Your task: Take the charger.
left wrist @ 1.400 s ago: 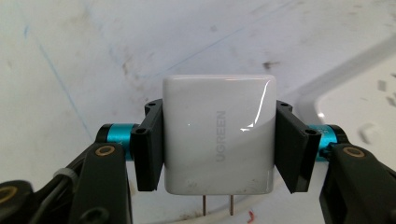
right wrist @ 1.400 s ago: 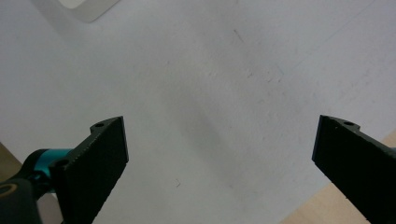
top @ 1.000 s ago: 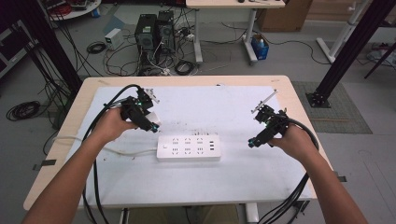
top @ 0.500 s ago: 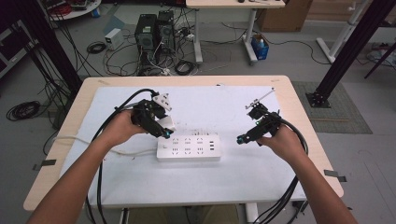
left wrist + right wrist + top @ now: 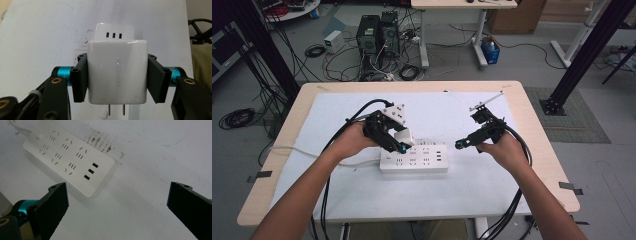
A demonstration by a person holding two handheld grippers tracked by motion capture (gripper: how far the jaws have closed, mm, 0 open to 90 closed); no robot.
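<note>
My left gripper (image 5: 117, 80) has its jaws clamped on the sides of the white charger (image 5: 117, 75), prongs hanging just above the power strip (image 5: 413, 159). My right gripper (image 5: 117, 207) gapes wide, holding nothing, beside the strip's end. If the prongs miss their slots, I reckon the unbraced strip slides on the table (image 5: 512, 200).

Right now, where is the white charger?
The white charger is clamped in the left gripper, held over the left end of the power strip at mid-table in the high view, its prongs pointing toward the strip.
</note>
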